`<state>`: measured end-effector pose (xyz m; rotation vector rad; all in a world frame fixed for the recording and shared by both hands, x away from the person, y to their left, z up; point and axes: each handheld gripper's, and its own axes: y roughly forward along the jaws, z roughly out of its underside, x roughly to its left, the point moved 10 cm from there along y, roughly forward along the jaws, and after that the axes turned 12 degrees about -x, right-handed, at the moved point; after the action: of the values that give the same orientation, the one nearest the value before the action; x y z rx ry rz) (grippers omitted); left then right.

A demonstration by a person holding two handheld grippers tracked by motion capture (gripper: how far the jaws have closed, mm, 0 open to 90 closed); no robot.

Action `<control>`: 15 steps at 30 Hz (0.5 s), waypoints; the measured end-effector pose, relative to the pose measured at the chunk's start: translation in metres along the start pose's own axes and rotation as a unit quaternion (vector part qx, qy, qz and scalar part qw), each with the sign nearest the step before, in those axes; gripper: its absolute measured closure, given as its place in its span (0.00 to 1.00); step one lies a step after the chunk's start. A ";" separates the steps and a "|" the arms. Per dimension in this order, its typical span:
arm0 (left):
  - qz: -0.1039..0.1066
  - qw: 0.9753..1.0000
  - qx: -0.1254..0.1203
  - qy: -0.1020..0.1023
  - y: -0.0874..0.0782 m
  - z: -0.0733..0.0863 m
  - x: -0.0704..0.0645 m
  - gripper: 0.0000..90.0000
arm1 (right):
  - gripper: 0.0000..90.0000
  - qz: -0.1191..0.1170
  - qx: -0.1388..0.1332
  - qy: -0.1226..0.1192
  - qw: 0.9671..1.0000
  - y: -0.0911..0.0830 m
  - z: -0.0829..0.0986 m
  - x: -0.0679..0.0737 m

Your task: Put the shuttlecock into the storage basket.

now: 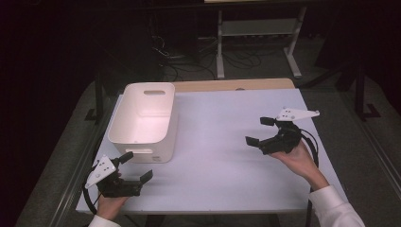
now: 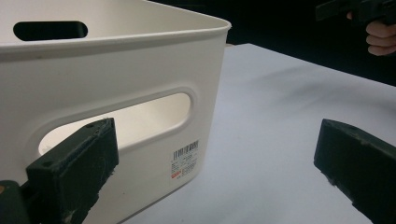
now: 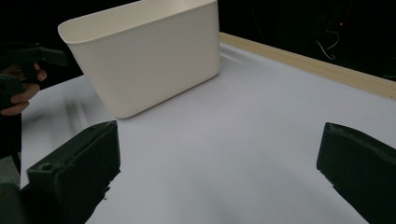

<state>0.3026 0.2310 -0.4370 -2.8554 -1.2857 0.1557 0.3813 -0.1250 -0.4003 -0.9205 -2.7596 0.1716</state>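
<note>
On the white table (image 1: 227,142), both the left gripper (image 1: 138,166) and right gripper (image 1: 259,130) gape wide, holding nothing; that white rectangular plastic bin (image 1: 144,120) sits untouched, so basically nothing's started yet.

White bin (image 1: 142,120) upright, empty, table's left.

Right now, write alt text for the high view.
A white plastic bin stands on the left of a white table. The left gripper, jaws open, is beside its near end; the right gripper, also open, hovers over the right side.
</note>
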 end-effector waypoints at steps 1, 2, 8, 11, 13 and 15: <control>-0.001 1.000 0.000 0.001 0.000 0.000 0.000 0.00 | 0.00 0.000 -0.001 0.003 1.000 -0.002 0.001 0.000; -0.003 1.000 0.000 -0.002 0.000 0.000 0.000 0.00 | 0.00 0.004 -0.001 0.002 1.000 -0.005 0.004 -0.003; -0.003 1.000 0.004 0.001 -0.001 0.001 0.000 0.00 | 0.00 0.020 -0.013 0.008 1.000 -0.018 0.012 -0.012; -0.003 1.000 0.005 0.001 -0.001 0.001 0.001 0.00 | 0.00 0.026 -0.017 0.015 0.999 -0.024 0.016 -0.016; -0.002 1.000 0.006 0.002 -0.001 0.001 0.001 0.00 | 0.00 0.031 -0.018 0.015 0.999 -0.027 0.019 -0.018; -0.002 1.000 0.006 0.002 -0.001 0.002 0.001 0.00 | 0.00 0.033 -0.019 0.015 0.999 -0.029 0.022 -0.020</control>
<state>0.3023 0.2320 -0.4385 -2.8412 -1.2848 0.1568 0.3742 -0.1610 -0.4196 -1.0170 -2.7146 0.1161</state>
